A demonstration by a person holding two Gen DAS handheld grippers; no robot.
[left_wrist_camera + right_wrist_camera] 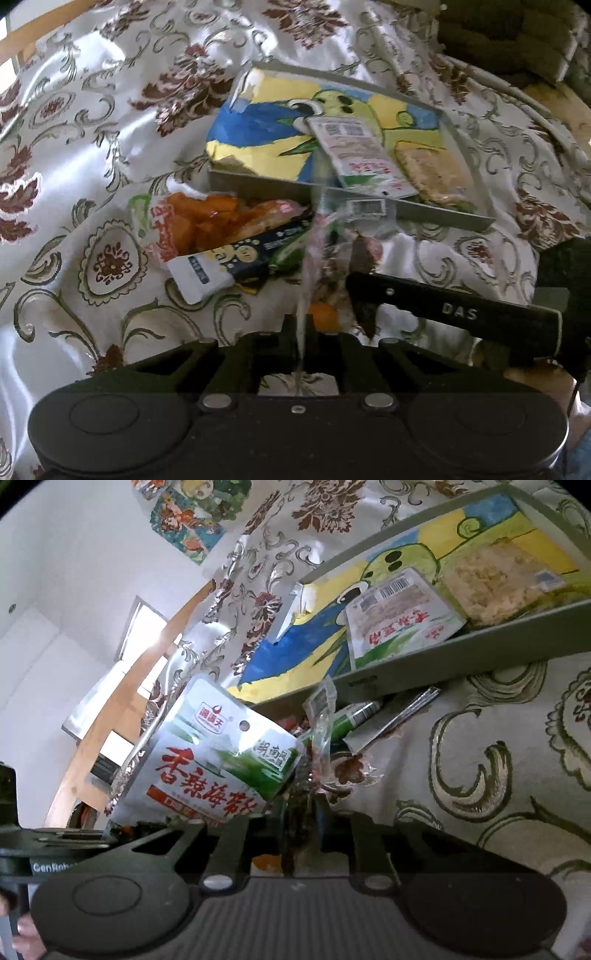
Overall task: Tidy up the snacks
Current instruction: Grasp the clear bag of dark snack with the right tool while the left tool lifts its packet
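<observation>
Your left wrist camera looks down on a satin cloth [92, 155] patterned with brown flowers and grey scrolls, and only there do you see the loose pile of snacks: an orange packet [207, 221] lying across a dark packet with yellow dots [236, 266], just in front of the grey tray [443, 214]. Your right wrist camera shows what the left cannot: a white wall, a wooden frame and a colourful poster [184, 524] above the cloth, plus the printed front of a green-and-white pouch [214, 764]. Both views show the tray lined with a blue, yellow and green parrot drawing, holding a white pouch with red writing [362, 158] and a clear packet of pale flaky snack [495, 583]. Your left gripper [301, 332] is closed tight, its jaws pinching a thin clear wrapper [314, 251] that stands edge-on straight ahead. Your right gripper [301, 812] is nearly closed too, clamped on a dark, crumpled wrapper edge beside that green-and-white pouch; whether the pouch itself is caught you cannot tell. In the left view the right gripper's black finger [443, 306] reads "DAS". The left gripper's body at the right view's edge reads "GenRob", cut off. The pouch carries large red Chinese characters and a small red logo.
</observation>
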